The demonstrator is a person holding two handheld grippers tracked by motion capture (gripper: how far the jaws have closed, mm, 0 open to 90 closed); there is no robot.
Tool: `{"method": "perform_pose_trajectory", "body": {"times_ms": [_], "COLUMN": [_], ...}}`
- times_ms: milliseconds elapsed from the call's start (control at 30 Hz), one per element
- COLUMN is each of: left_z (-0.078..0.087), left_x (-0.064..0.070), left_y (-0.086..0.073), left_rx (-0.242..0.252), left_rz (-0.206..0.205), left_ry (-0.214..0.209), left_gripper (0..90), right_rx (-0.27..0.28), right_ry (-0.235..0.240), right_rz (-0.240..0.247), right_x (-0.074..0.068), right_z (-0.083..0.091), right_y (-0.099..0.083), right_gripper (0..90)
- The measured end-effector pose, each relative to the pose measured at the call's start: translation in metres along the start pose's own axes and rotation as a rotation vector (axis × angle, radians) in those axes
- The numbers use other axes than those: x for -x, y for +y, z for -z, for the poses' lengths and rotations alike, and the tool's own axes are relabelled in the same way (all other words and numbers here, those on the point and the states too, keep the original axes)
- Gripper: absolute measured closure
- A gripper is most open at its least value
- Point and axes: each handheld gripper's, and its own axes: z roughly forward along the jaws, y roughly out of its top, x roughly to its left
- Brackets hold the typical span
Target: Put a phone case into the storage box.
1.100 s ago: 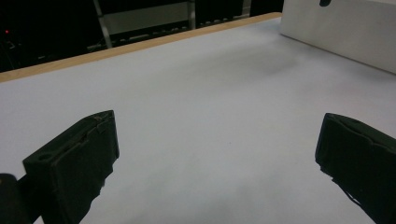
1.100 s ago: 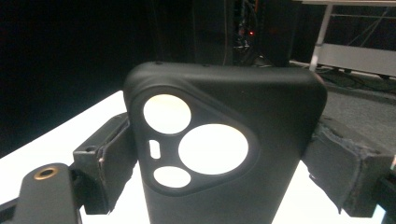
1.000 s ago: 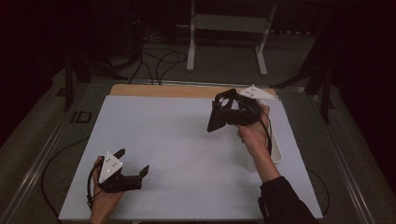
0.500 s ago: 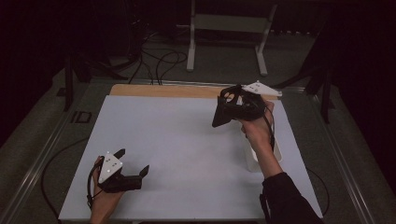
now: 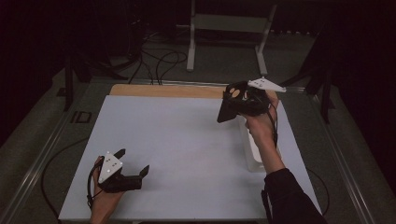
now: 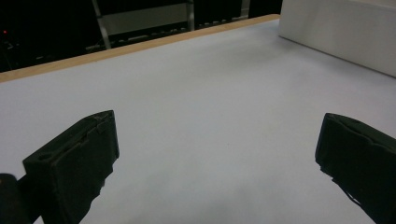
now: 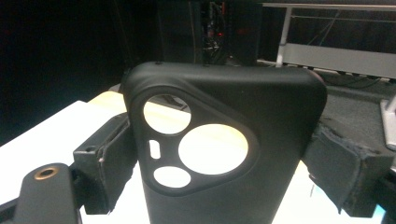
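Table (image 5: 187, 135): pale sheet covering most of the top; a wooden strip (image 5: 163, 90) runs along the far edge at 12 o'clock. Centre of the sheet bare, wide room between the two grippers.
Near edge: left gripper just inside it at 7 o'clock; the right sleeve crosses it at 5 o'clock.
Right edge: a white tray (image 5: 254, 149) lies along it at 3 to 4 o'clock, under the right forearm.
Surroundings: dark floor, cables and a metal frame (image 5: 229, 28) beyond 12 o'clock.
Left gripper (image 5: 133, 164): low over the sheet at 7 o'clock, jaws spread wide with nothing between them; in the left gripper view bare sheet lies ahead and the tray's wall (image 6: 341, 32) stands at 1 o'clock.
Right gripper (image 5: 233, 103): raised at 2 o'clock, near the far edge, jaws closed on the case.
Case (image 7: 224, 149): black phone case, held upright between the right jaws, pinched at its two long sides; camera cutout toward the gripper's lens, upper half standing clear above the jaws. In the high view the case (image 5: 229, 107) hangs above the sheet, just left of the tray.
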Motion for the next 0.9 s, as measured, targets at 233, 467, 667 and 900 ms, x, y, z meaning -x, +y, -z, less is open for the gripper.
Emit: {"method": "perform_pose_trajectory", "body": {"times_ms": [233, 467, 667, 900], "left_z": [0.0, 0.0, 0.0, -0.001], "left_x": [0.0, 0.001, 0.001, 0.001], "left_y": [0.0, 0.0, 0.0, 0.0], "left_rx": [-0.003, -0.002, 0.0, -0.002], "left_rz": [-0.001, -0.004, 0.0, -0.003], "left_ry": [-0.001, -0.003, -0.004, -0.008], "left_gripper": [0.1, 0.1, 0.1, 0.1], "right_rx": [-0.004, 0.001, 0.002, 0.0], "right_ry": [-0.049, -0.078, -0.114, -0.162], "right_rz": [-0.015, -0.026, -0.022, -0.035], "right_x": [0.015, 0.024, 0.033, 0.048], "right_z": [-0.001, 0.0, 0.001, 0.003], "right_y": [0.002, 0.005, 0.008, 0.008], "right_gripper": [14.8, 14.8, 14.8, 14.9]}}
